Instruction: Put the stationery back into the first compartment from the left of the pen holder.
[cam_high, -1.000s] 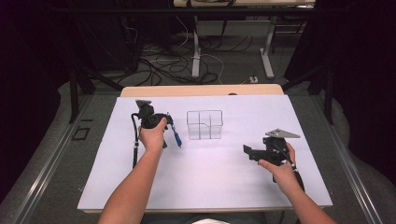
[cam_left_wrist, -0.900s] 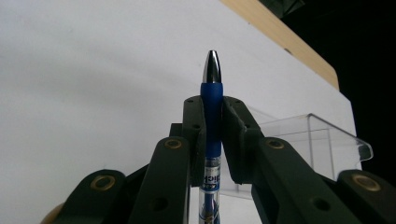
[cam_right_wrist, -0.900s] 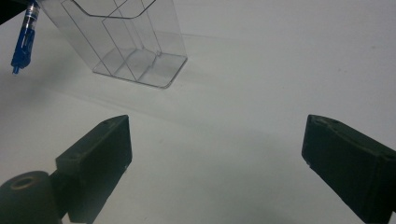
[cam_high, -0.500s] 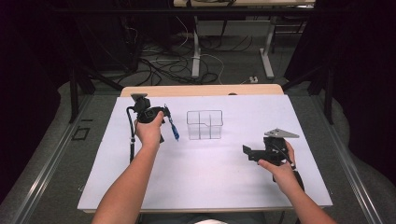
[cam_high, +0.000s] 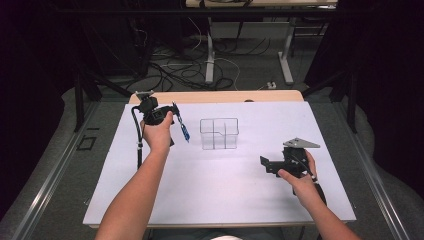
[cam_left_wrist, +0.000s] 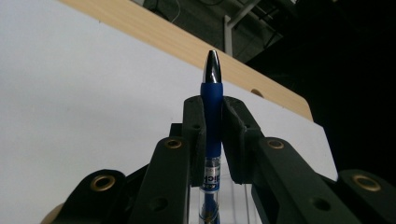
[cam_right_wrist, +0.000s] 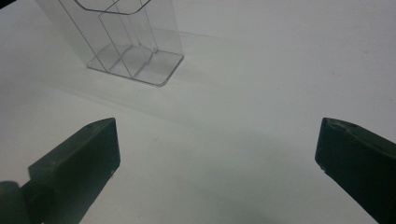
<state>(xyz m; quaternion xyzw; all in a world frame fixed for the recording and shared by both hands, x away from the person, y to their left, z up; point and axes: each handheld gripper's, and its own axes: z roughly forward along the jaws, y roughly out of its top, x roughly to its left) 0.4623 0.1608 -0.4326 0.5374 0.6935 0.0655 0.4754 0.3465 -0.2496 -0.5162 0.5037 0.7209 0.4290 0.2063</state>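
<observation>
Landmark: clear divided holder (cam_high: 219, 133), upright near the middle of the white table top (cam_high: 220, 195), toward its far half; inner walls split it into compartments.

Left gripper (cam_high: 172, 114): left of the holder and well apart from it, held above the table in the person's left hand (cam_high: 157, 135). Jaws closed on the pen, pressing it from both sides.

Blue pen (cam_high: 183, 127): between the left gripper and the holder, nearer the gripper, clear of the table surface. In the left gripper view the pen (cam_left_wrist: 211, 121) stands along the jaws, silver tip past their ends, clear lower barrel with printing below the blue grip section.

Right gripper (cam_high: 265, 165): right of the holder and nearer the person, low over the table, held in the right hand (cam_high: 300, 176). Jaws have just been opening and stand wide apart with nothing between them.

Holder, from the right gripper view (cam_right_wrist: 130, 42): ahead of the open jaws, up and to the left, its base flat on the table.
</observation>
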